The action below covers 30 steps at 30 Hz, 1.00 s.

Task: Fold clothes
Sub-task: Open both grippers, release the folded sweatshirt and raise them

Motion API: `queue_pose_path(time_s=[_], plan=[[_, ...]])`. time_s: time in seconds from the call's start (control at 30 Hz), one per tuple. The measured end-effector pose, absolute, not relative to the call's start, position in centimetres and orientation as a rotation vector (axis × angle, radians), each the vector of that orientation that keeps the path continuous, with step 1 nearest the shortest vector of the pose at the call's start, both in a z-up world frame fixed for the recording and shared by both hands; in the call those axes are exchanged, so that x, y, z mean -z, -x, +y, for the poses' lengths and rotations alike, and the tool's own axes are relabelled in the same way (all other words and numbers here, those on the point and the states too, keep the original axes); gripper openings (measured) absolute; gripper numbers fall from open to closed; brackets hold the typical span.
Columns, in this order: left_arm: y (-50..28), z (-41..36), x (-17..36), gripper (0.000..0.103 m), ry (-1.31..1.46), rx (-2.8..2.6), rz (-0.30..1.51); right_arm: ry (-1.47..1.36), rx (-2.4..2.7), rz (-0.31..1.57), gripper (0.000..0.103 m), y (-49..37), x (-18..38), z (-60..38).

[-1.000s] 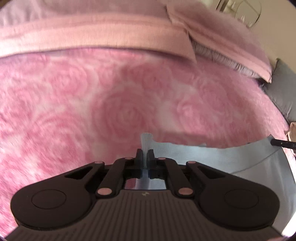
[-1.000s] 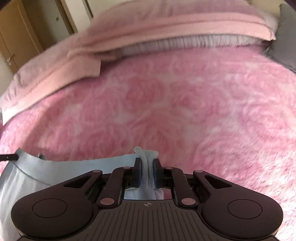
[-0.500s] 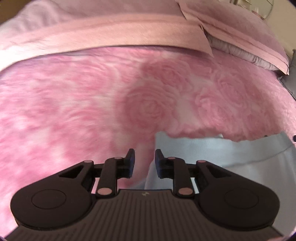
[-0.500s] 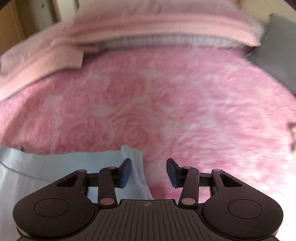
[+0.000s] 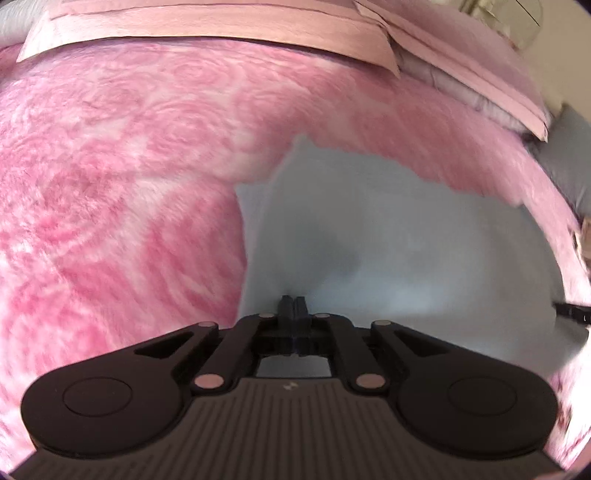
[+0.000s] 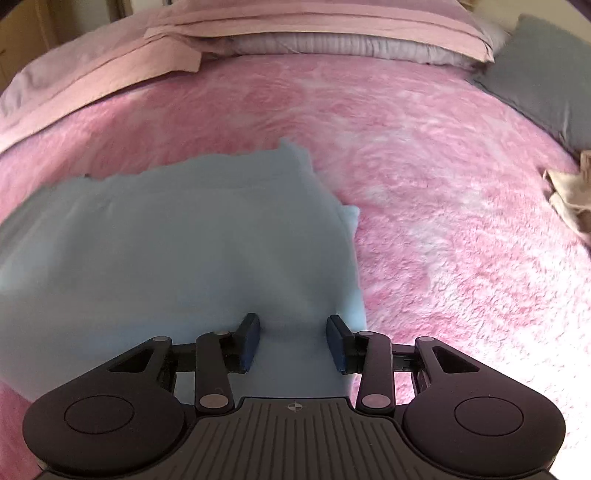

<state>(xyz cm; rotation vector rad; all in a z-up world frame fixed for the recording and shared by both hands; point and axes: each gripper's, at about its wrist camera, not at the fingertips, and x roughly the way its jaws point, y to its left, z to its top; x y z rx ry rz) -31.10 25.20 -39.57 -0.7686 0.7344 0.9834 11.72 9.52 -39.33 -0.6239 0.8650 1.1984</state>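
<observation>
A light blue garment (image 5: 388, 240) lies folded on the pink rose-patterned blanket (image 5: 110, 184). In the left wrist view my left gripper (image 5: 294, 306) is shut, its tips down on the garment's near part; whether cloth is pinched between them does not show. In the right wrist view the same garment (image 6: 166, 240) fills the left half. My right gripper (image 6: 292, 338) is open, its jaws spread just above the garment's near right part, holding nothing.
Pink pillows (image 6: 295, 26) lie across the head of the bed. A grey cushion (image 6: 543, 74) sits at the far right. A beige cloth (image 6: 569, 192) lies at the right edge. The other gripper's tip (image 5: 572, 312) shows at the right in the left wrist view.
Both grippers let go of the garment's edge and pulled back toward its near side. The left one has shut again; the right one has stayed open. The garment now lies flat.
</observation>
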Motion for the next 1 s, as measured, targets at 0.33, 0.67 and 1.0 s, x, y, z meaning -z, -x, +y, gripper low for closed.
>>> queue_pose_path(time_s=[0.33,0.67,1.0], plan=[[38.6,18.3,35.1,0.039,1.277,-1.166,0.492,0.029,-0.836,1.298,0.073,-14.9,36.5,-0.4],[38.6,18.2,41.9,0.029,1.572,-1.237,0.146,-0.365,-0.76,1.381,0.071,-15.9,41.6,-0.6],[40.0,22.5,40.9,0.01,1.422,-1.115,0.294,-0.216,-0.755,1.34,0.015,-13.9,40.7,0.0]])
